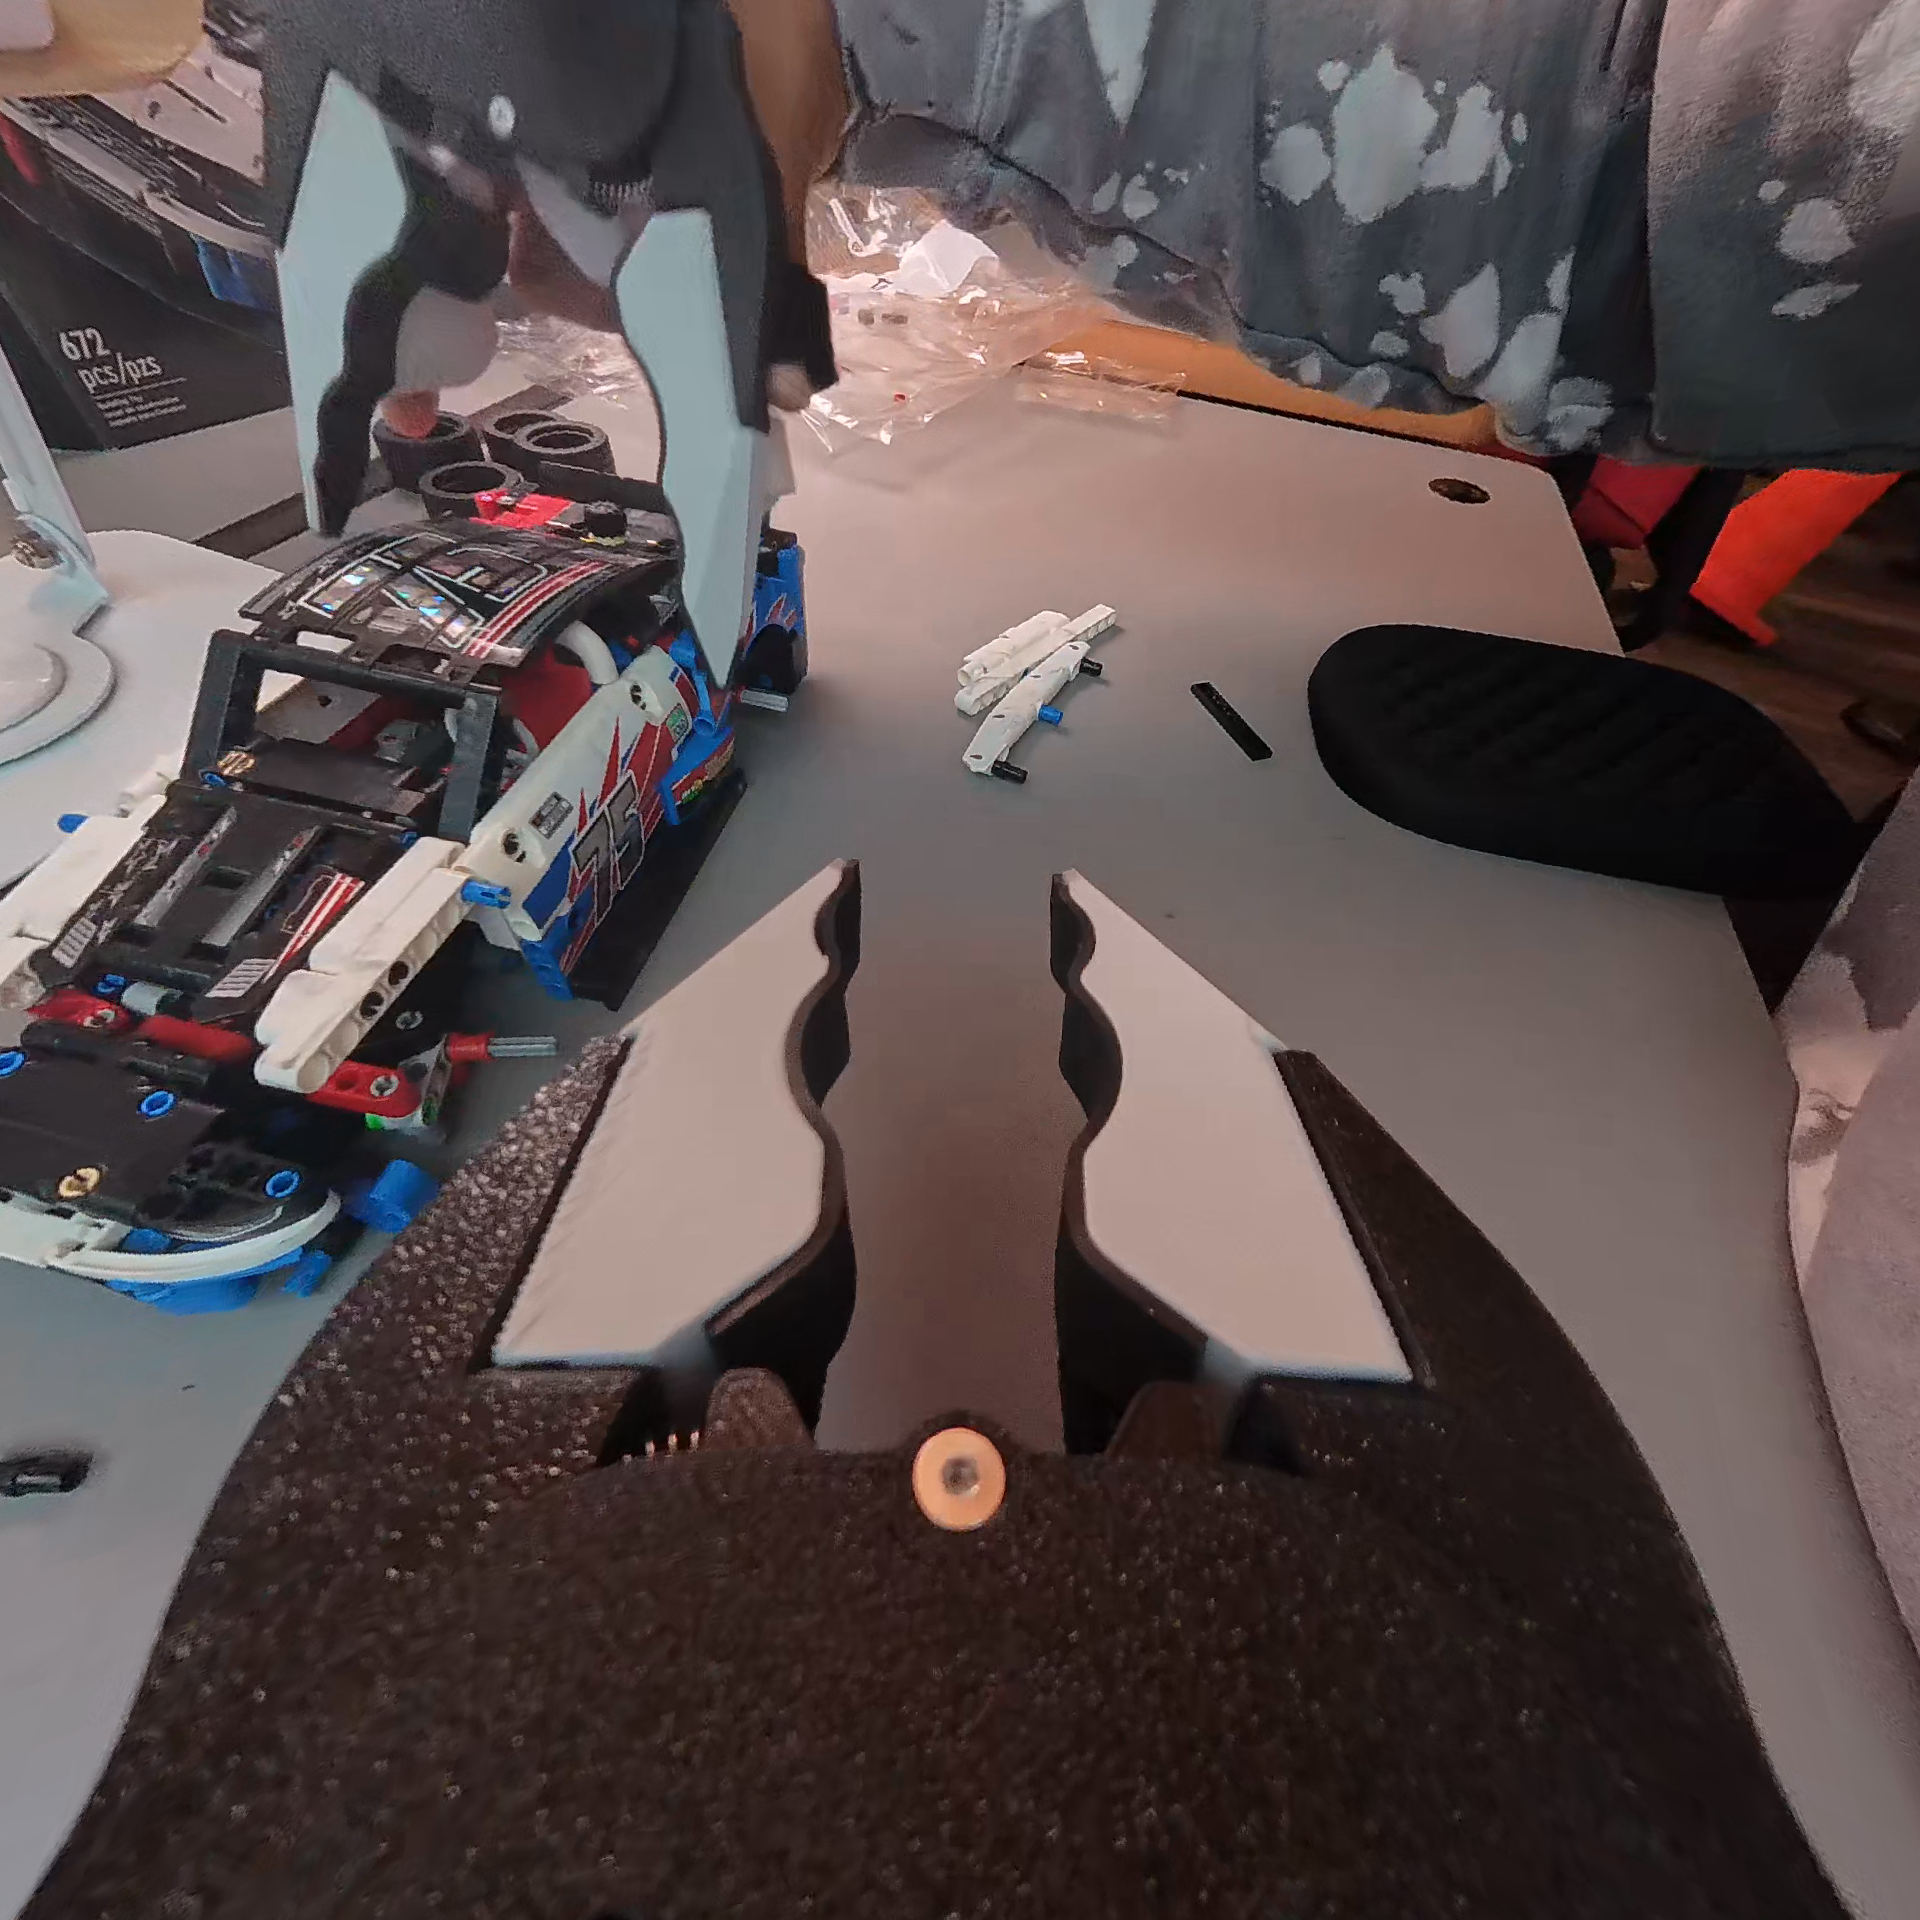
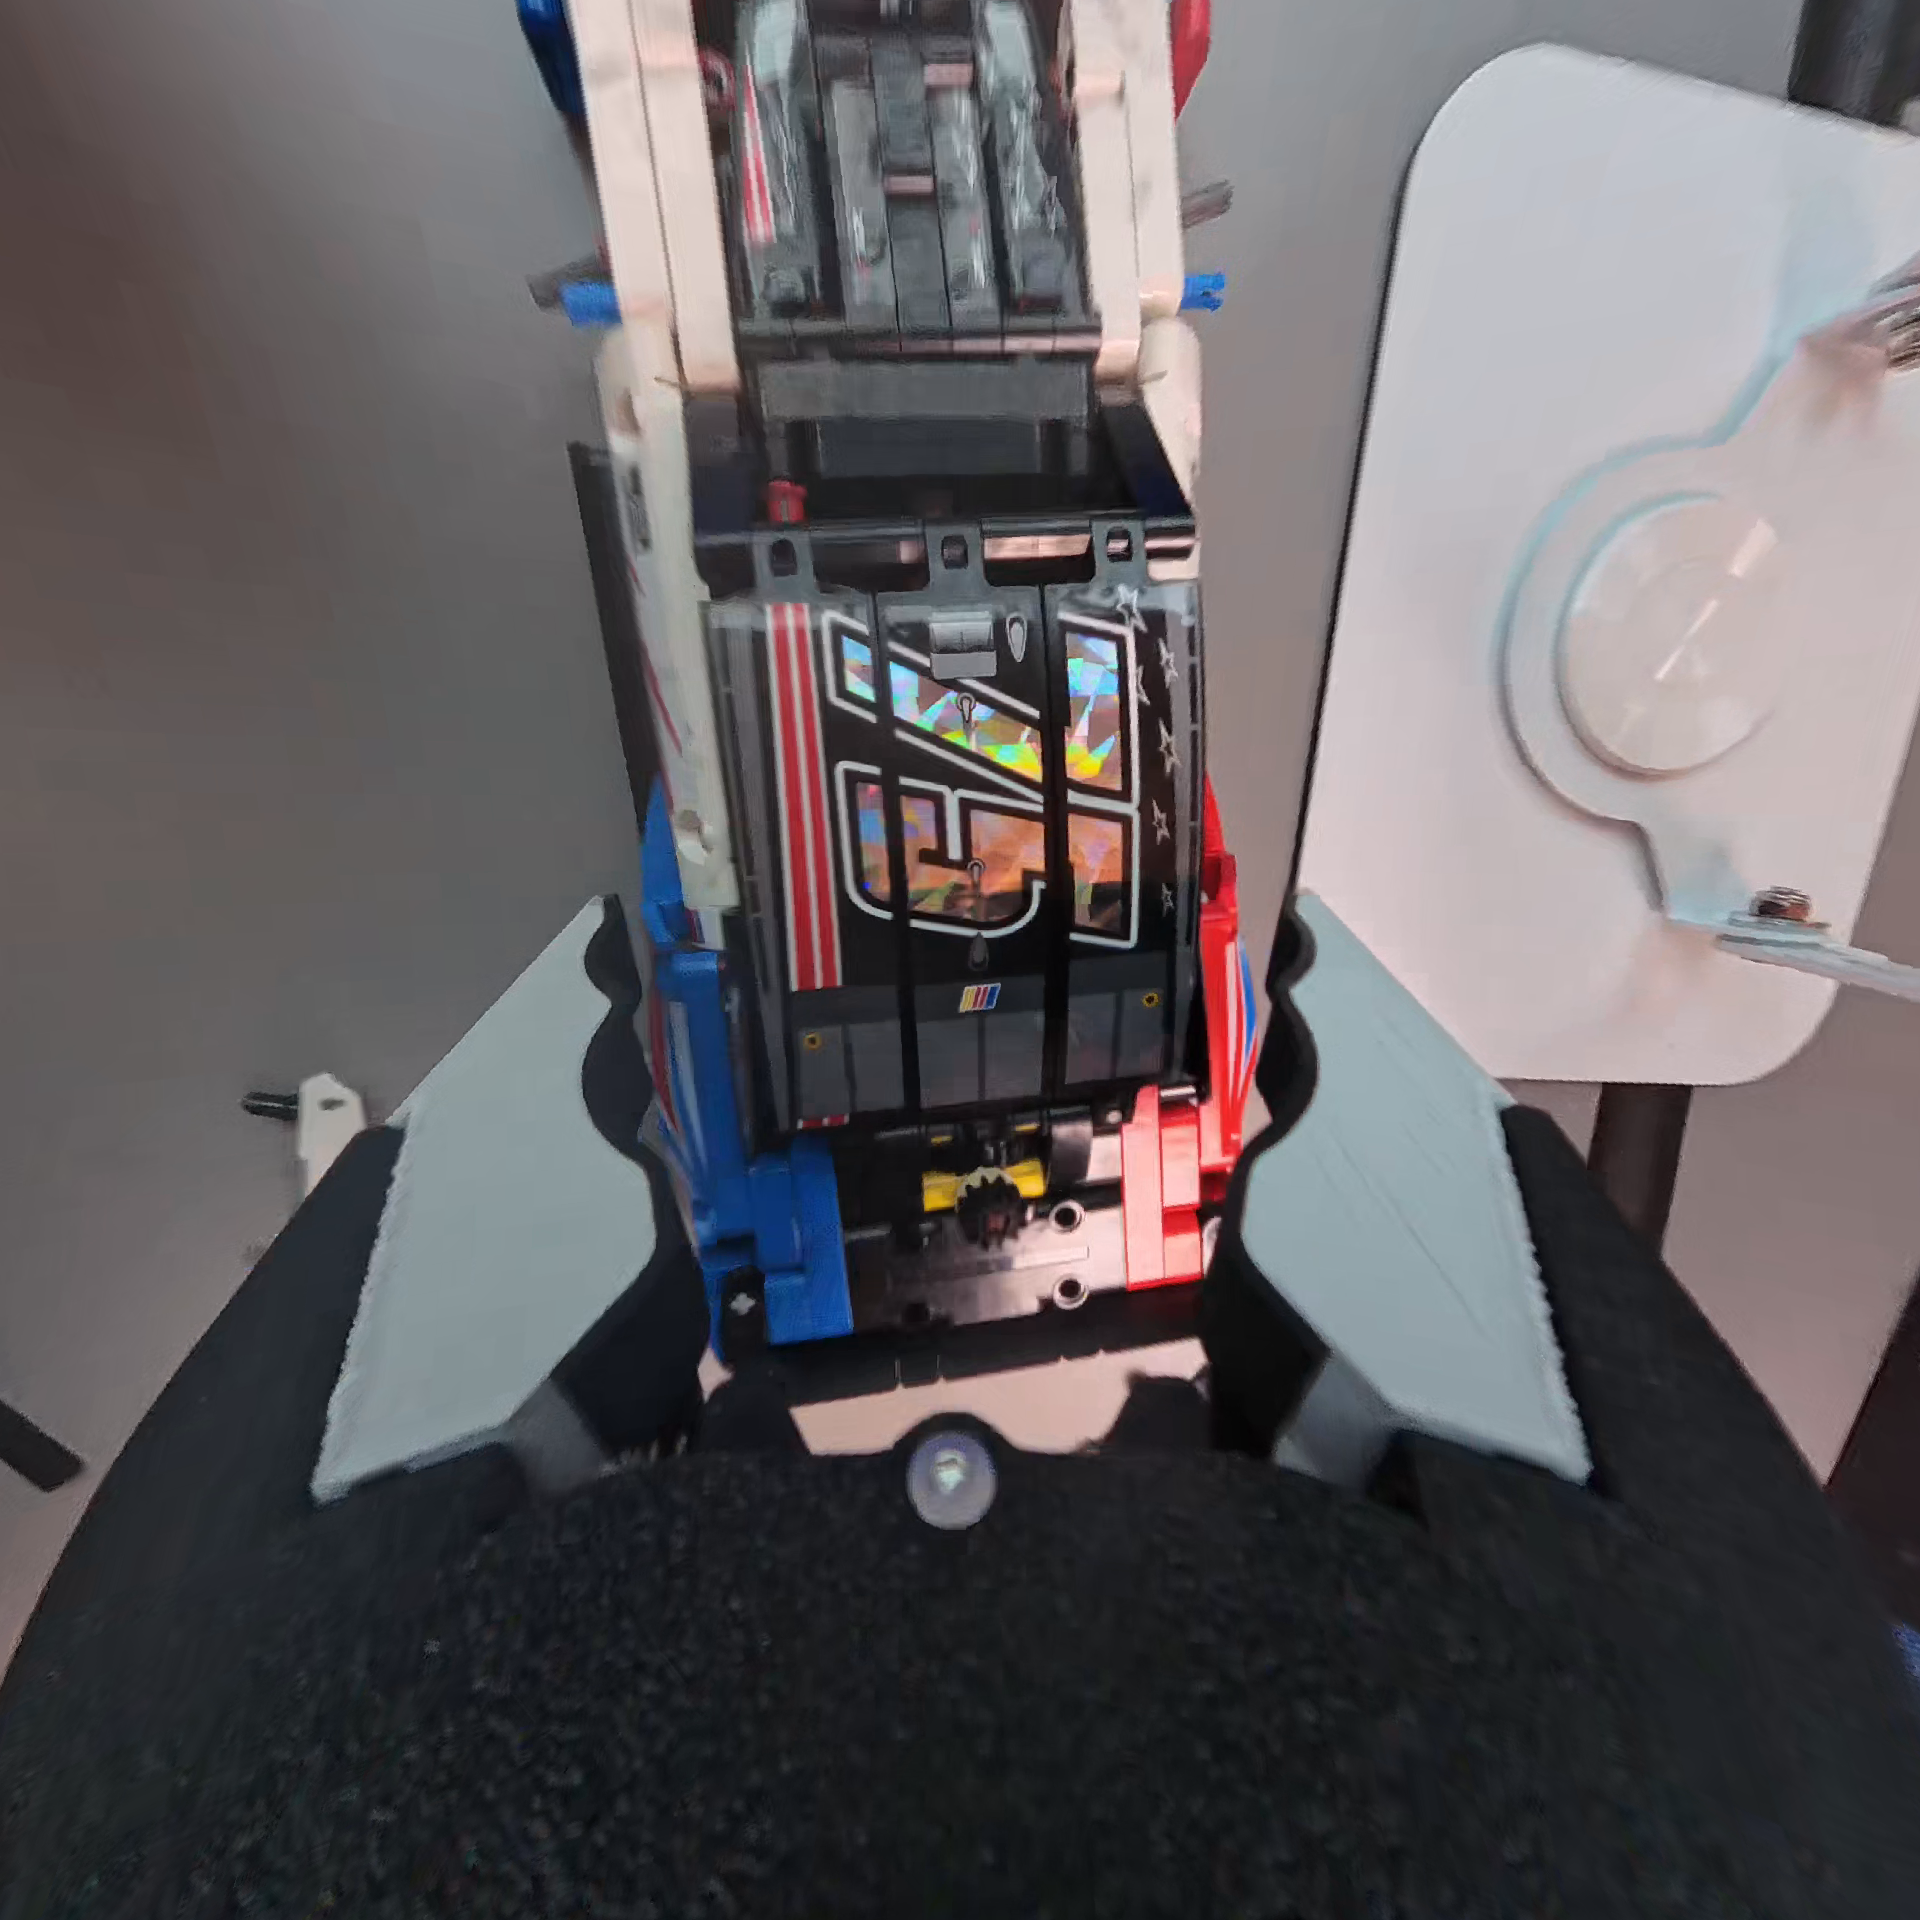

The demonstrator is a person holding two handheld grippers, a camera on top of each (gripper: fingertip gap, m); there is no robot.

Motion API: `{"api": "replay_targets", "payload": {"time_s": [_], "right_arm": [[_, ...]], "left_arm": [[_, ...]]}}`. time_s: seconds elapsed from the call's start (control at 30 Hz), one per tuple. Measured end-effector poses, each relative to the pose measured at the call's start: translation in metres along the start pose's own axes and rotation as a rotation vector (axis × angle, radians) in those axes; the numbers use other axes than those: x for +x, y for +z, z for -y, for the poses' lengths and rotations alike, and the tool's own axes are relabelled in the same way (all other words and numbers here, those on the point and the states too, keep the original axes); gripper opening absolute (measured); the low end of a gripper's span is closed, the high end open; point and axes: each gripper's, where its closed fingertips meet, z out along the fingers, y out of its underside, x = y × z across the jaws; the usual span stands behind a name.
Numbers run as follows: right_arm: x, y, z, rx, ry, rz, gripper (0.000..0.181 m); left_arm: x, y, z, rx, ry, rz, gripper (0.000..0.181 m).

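Note:
A brick-built toy race car (image 1: 416,831), black, white, blue and red with a shiny roof, lies on the grey table (image 1: 1299,1039). My left gripper (image 1: 956,883) is open and empty, low over bare table to the right of the car. Ahead of it lie white curved brick parts (image 1: 1029,675) and a thin black strip (image 1: 1231,720). My right gripper (image 2: 945,925) straddles the rear of the car (image 2: 935,779), its pads against the blue and red sides. It also shows in the left wrist view (image 1: 525,601), coming down from above.
Black tyres (image 1: 520,447) lie behind the car, by a dark box (image 1: 125,312). Clear plastic bags (image 1: 956,312) lie at the far edge under a grey blanket (image 1: 1351,208). A black ribbed pad (image 1: 1558,758) sits at the right edge. A white plate with a round lens (image 2: 1558,520) stands beside the car.

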Motion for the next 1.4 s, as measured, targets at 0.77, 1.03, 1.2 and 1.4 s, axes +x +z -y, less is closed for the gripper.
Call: {"api": "replay_targets", "payload": {"time_s": [0.77,1.03,1.2,1.4], "right_arm": [[-0.147,-0.047,-0.153,0.156,0.543,-0.153,0.02],[-0.148,-0.051,-0.153,0.146,0.538,-0.188,0.014],[-0.154,-0.06,-0.159,0.118,0.554,-0.18,0.023],[-0.152,-0.061,-0.164,0.131,0.583,-0.188,0.0]], "left_arm": [[0.017,-0.003,0.003,-0.013,0.065,0.001,0.032],[0.016,-0.004,0.001,-0.024,0.087,0.014,0.032],[0.018,-0.002,-0.001,-0.034,0.095,0.008,0.032],[0.02,-0.001,-0.002,-0.04,0.103,0.006,0.032]]}}
